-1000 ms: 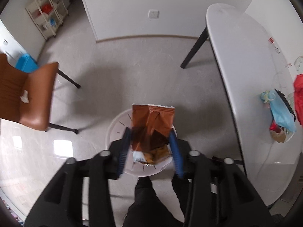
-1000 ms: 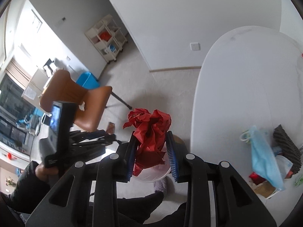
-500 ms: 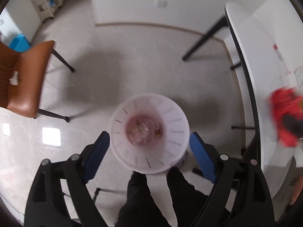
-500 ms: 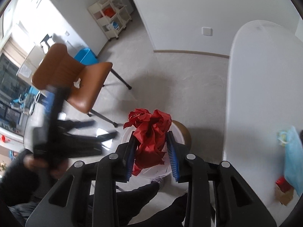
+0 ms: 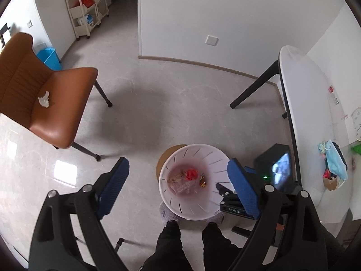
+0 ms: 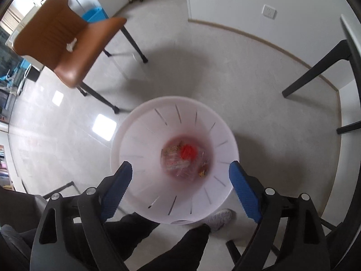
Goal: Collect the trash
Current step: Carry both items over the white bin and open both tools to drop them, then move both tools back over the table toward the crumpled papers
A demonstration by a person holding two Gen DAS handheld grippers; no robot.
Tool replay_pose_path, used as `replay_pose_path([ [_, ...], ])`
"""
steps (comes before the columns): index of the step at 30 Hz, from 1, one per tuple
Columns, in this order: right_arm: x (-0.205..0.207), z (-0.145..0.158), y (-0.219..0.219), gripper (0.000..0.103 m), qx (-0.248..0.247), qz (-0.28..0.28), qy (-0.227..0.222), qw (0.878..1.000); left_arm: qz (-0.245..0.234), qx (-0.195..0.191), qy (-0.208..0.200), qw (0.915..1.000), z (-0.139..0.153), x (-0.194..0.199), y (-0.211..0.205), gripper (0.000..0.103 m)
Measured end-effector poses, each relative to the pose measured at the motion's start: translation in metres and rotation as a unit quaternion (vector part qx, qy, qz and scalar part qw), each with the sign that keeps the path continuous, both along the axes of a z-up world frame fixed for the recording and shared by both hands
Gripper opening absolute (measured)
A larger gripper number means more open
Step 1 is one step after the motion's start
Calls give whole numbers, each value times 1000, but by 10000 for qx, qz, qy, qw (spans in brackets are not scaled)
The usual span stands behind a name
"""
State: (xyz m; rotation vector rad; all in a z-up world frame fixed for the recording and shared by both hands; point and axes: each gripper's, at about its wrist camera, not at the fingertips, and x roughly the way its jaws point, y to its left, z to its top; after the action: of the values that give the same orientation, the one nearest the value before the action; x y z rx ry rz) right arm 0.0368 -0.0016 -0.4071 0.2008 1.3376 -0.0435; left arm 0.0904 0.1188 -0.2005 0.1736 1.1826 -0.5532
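A white slotted trash bin (image 5: pixel 216 160) stands on the floor at the person's feet; it also shows in the right wrist view (image 6: pixel 140 135). Inside lie a red crumpled wrapper (image 5: pixel 191 173), which the right wrist view shows too (image 6: pixel 187 150), and a snack bag (image 5: pixel 179 181). My left gripper (image 5: pixel 178 180) is open and empty, above the bin's left side. My right gripper (image 6: pixel 180 178) is open and empty, directly over the bin. A white crumpled tissue (image 5: pixel 44 100) lies on the brown chair seat (image 5: pixel 61 103). More trash (image 5: pixel 332 169) sits on the white table (image 5: pixel 311 103) at the right.
The brown chair (image 6: pixel 67 33) stands left of the bin. Black table legs (image 5: pixel 255 85) are at the right. A blue bin (image 5: pixel 49 57) and a white shelf cart (image 5: pixel 86 6) stand by the far wall. The person's legs (image 5: pixel 191 248) are below.
The left gripper opened and dropped the brown snack bag into the bin. The right gripper moved over the bin, opened and dropped the red wrapper in.
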Motion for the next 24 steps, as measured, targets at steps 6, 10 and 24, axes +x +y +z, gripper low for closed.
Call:
replay_pose_path([
  [6, -21, 91, -23, 92, 283, -436, -798, 9955, -120, -111, -249, 9996, 27, -8, -13, 85],
  [10, -68, 187, -53, 100, -65, -954, -1638, 9818, -363, -274, -457, 9979, 50, -23, -35, 89],
  [24, -191, 283, -127, 101, -748, -2080, -2314, 9474, -1200, -426, -1043, 9864, 93, -100, -128, 95],
])
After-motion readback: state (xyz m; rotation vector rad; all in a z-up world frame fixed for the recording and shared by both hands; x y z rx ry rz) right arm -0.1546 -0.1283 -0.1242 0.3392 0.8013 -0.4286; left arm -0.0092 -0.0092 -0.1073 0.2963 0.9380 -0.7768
